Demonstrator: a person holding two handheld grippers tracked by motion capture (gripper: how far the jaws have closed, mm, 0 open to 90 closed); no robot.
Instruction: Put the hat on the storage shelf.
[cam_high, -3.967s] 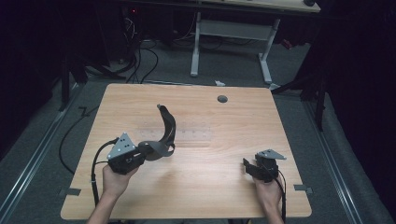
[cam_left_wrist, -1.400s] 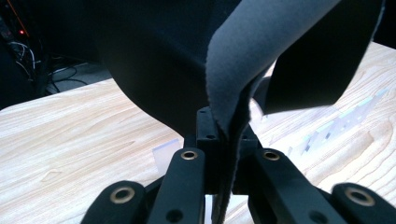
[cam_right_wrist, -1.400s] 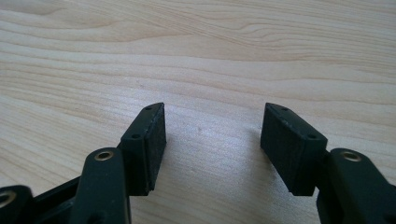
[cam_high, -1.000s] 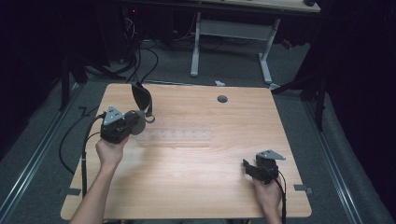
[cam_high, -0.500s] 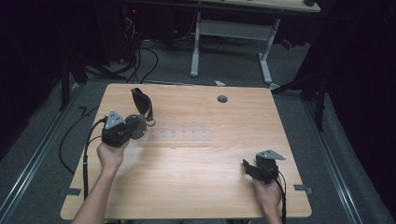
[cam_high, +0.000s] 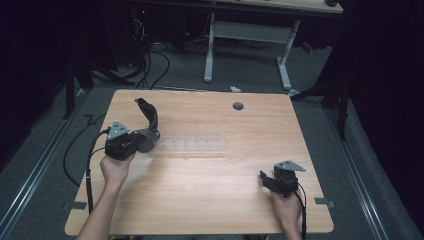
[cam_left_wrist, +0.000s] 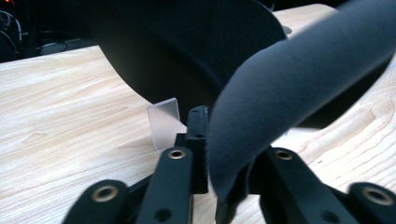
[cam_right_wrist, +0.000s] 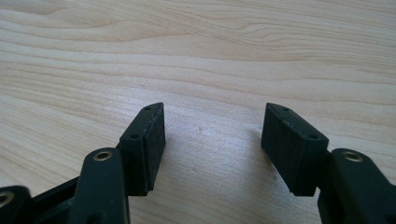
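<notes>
A dark curved piece with a grey felt strap rests at the table's left rear, its top arching up and away. My left gripper has the strap's lower end between its jaws. The jaws have just been opening, and the strap leans on the left pad without being squeezed; the right pad is hidden behind it. My right gripper rests near the front right of the table. It is open, and there is bare wood between its pads.
A clear plastic strip lies flat on the wooden table just right of the left gripper; its near end shows past the left pad. A round grommet hole sits at the rear. Cables trail off the left edge.
Since four seconds ago the left gripper carried the curved piece from mid-table to the left rear. Over the last second the piece sank a little. The right gripper stayed put.
</notes>
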